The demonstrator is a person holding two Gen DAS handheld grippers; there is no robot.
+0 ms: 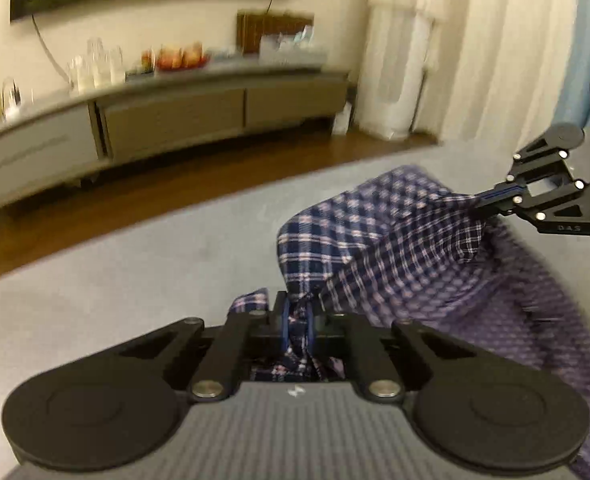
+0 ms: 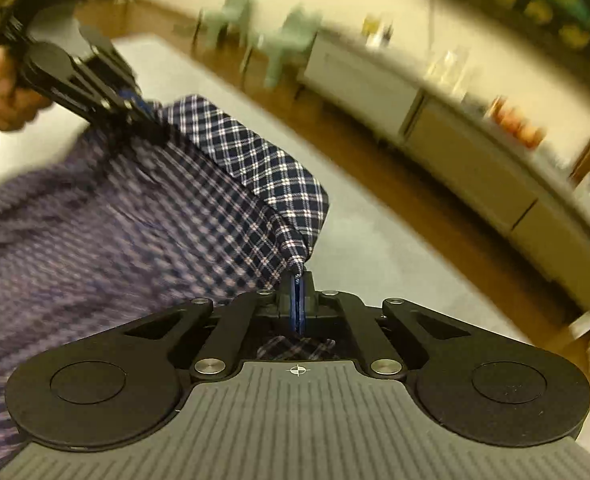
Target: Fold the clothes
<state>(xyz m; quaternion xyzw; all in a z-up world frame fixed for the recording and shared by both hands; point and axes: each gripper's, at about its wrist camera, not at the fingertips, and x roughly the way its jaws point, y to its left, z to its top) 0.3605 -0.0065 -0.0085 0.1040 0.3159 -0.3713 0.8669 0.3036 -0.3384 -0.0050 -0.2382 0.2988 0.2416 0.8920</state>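
Left wrist view: left gripper (image 1: pixel 297 312) is clenched on a bunched bit of the plaid shirt (image 1: pixel 375 240), cloth wadded between its blue pads. Right gripper (image 1: pixel 491 196) shows past the shirt's far side, jaws pinched tight on another edge. Right wrist view confirms it: right gripper (image 2: pixel 297 300) closed on cloth, left gripper (image 2: pixel 135 116) clamped on the shirt's (image 2: pixel 155 208) other end w/ a hand (image 2: pixel 3 92) behind it.

Where the shirt is: lifted at both pinch points, stretched between the two grippers, rest of it draping down toward the grey surface (image 1: pixel 115 280) below. A darker turned-over band, prob. a hem or collar edge (can't tell which), runs along the shirt's top between the grips.

Handling, my read: thin woven cotton, light, v. soft, no stiffness, so it sags wherever unsupported and needs tension btwn the two grips to stay flat. Not slippery or fragile. Best hold = corners or seam edges, small bite; the left one looks like a fat wad, could bunch a fold.

Room: plenty of bare grey surface beyond the shirt on the cabinet (image 1: pixel 175 112) side; that surface's edge drops to wood floor (image 1: pixel 135 196) further out. Frames are motion-blurred, so fold stage is unclear.
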